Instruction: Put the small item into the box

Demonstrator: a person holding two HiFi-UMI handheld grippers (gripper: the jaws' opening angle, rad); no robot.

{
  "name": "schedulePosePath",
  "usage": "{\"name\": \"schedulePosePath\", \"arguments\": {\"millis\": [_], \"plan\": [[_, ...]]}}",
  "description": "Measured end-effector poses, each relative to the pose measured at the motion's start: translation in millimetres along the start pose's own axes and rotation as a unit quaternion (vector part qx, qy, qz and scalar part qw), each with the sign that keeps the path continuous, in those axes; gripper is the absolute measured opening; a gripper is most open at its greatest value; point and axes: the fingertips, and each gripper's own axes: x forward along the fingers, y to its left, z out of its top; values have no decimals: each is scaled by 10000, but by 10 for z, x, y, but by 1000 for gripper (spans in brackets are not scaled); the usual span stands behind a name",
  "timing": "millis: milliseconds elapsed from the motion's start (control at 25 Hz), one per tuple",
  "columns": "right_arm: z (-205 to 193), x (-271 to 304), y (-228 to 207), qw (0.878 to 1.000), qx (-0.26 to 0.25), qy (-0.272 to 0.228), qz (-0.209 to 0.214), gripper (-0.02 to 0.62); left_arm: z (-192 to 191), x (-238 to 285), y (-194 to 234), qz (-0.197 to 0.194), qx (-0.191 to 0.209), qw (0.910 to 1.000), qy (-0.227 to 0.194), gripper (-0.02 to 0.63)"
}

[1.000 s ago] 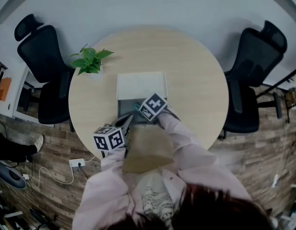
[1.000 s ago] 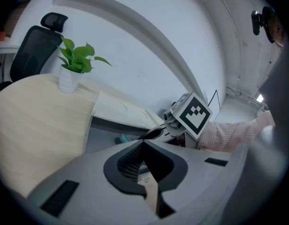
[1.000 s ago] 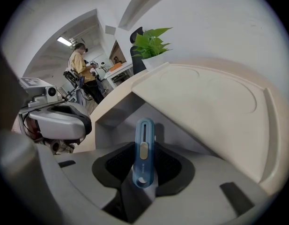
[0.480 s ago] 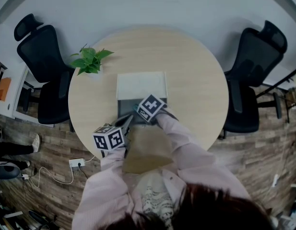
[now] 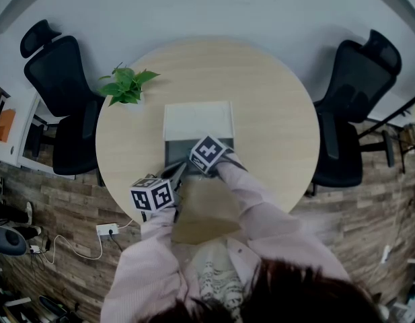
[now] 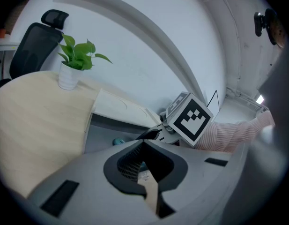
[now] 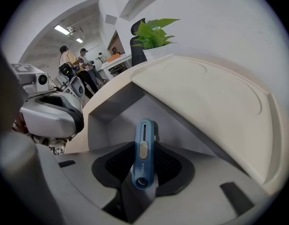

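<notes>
Premises: a round light-wood counter (image 5: 274, 113) stands against a pale wall (image 5: 207, 12) on plank flooring (image 5: 368, 200), with a black office chair (image 5: 59, 86) at its left and a second chair (image 5: 358, 79) at its right. A potted plant (image 5: 126, 85) sits at the counter's left rim. At centre is the box (image 5: 175, 152), open, its white lid (image 5: 198, 120) folded back flat on the far side. The right gripper view shows the right claw (image 7: 144, 165) closed on the small item (image 7: 144, 146), a slim blue piece with a grey slider. The item is held upright over the box's grey interior, clear of the floor of the box. That view alone shows people standing (image 7: 71, 57) in a room further off. The left gripper view alone shows the left claw (image 6: 146, 168), jaws drawn nearly together with a thin tan strip in the slit. Whether they pinch it cannot be determined. It also shows the right claw's marker cube (image 6: 193, 118) and a striped sleeve (image 6: 228, 135) above the box. Against the earlier head view, the marker cube has shifted slightly left over the box and the left claw is unchanged.
</notes>
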Motion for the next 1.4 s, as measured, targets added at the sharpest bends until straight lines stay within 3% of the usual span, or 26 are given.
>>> {"name": "schedulePosePath", "arguments": {"millis": [640,1400], "plan": [[0,-7,8,9993,-135,58,-351,140,-9,-55,65,39,-116,9999,-68,11],[18,-78,33,9988,188,-436,-118,178,-50,-68,42,-39,-221,9997,-115,11]]}}
